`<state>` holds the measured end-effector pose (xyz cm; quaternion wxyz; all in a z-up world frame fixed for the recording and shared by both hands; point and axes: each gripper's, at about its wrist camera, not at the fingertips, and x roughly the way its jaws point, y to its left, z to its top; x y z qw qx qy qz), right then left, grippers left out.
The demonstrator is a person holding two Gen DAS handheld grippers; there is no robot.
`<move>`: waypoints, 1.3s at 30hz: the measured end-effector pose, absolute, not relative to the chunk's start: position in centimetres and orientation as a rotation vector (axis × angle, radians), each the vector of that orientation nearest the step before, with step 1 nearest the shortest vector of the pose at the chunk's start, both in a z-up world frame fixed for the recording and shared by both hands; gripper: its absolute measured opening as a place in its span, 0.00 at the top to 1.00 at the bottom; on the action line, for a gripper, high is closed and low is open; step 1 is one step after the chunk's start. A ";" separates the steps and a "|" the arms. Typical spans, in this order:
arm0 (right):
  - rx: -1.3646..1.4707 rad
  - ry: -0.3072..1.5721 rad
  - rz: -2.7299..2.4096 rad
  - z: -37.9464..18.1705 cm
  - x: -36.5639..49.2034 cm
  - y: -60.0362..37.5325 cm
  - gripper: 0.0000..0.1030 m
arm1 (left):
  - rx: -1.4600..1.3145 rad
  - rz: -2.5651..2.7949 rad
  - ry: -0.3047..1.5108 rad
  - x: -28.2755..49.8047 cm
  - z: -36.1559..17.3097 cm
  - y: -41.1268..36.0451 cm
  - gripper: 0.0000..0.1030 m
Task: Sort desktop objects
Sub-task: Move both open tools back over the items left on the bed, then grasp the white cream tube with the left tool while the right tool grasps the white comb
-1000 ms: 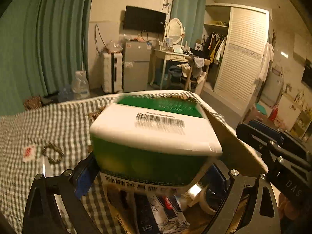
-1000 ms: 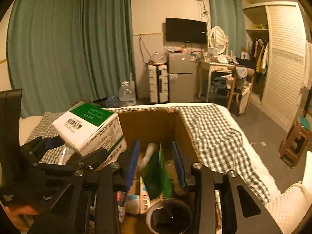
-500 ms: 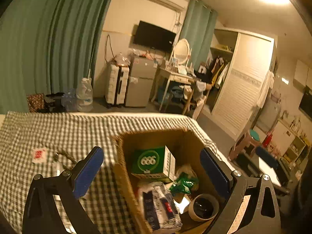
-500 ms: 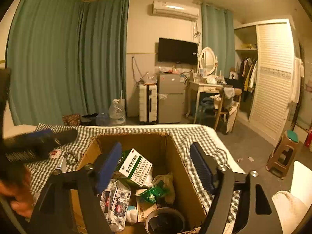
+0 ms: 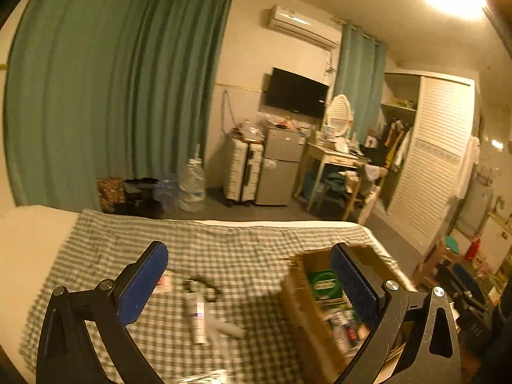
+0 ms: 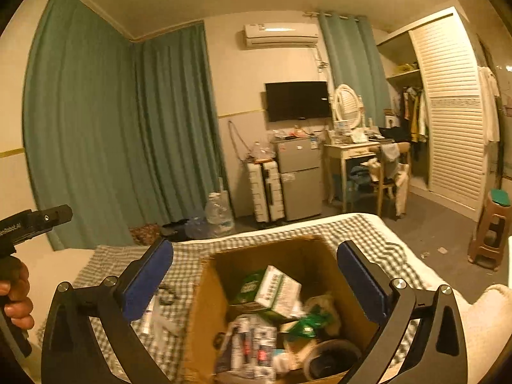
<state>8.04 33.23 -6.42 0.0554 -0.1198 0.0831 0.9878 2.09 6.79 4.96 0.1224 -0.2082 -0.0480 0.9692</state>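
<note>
Green curtains and a checked bedspread [image 5: 243,256] frame the scene — on the bed stands an open cardboard box [image 6: 204,291] holding a green-and-white carton [image 6: 275,288], packets and a dark cup. Left claw [image 5: 249,284] gapes wide and empty over a small tube [image 5: 196,313] and a dark chain [image 5: 204,286] lying on the spread. Right claw [image 6: 256,280] hangs above the box, jaws opening, nothing between them.

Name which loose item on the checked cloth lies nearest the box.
The white tube. It lies closest to the box; the dark chain and small packet sit farther left.
</note>
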 end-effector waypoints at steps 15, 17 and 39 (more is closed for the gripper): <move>-0.485 0.104 3.141 -6.6 5.4 21.7 0.00 | -0.582 2.997 -0.059 4.6 5.3 -5.8 0.00; -0.505 0.097 3.144 -7.0 4.9 20.4 0.00 | -0.590 3.013 -0.089 4.6 4.7 -7.5 0.00; -0.966 -0.276 3.142 -15.6 -3.6 14.9 0.01 | -0.955 2.874 0.116 -3.4 -7.2 -3.4 0.00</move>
